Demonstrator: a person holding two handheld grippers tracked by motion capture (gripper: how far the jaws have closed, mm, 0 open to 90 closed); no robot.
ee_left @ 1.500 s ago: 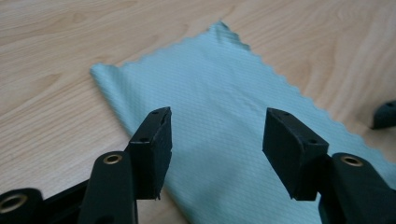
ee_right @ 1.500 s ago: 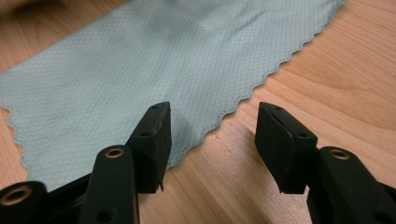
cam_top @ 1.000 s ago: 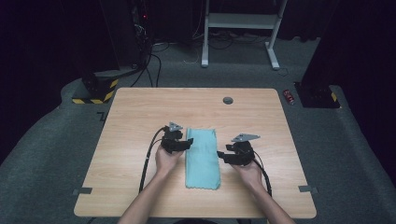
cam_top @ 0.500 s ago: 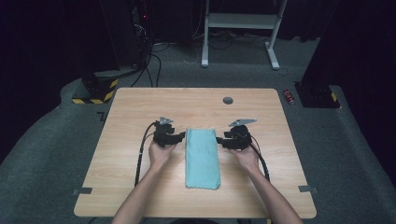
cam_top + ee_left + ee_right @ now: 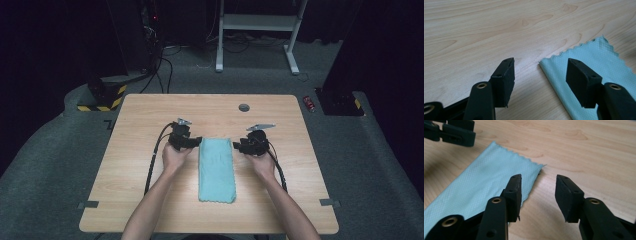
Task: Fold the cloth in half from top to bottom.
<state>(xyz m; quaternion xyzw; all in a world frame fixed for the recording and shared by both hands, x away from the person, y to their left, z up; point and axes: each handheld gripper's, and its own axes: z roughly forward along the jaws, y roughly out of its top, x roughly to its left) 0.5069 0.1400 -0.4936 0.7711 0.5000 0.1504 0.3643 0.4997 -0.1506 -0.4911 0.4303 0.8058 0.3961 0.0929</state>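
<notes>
Lying folded on the wooden table (image 5: 140, 200) amid grey carpet (image 5: 45, 165), the cloth (image 5: 216, 170) sits between each hand-held gripper, jaws apart.

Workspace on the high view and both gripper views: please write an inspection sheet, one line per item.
Surface: wooden table, with a round grommet near the far edge.
Job's things: folded teal cloth, flat, long side running away from the person.
Clutter: nothing seen.
Grippers: left gripper open at the cloth's far left corner; right gripper open at the far right corner, its jaws have just been closing, edge between them, not pinched.
Cables: black cable from the left gripper.
Surroundings: grey carpet, dark stands.
</notes>
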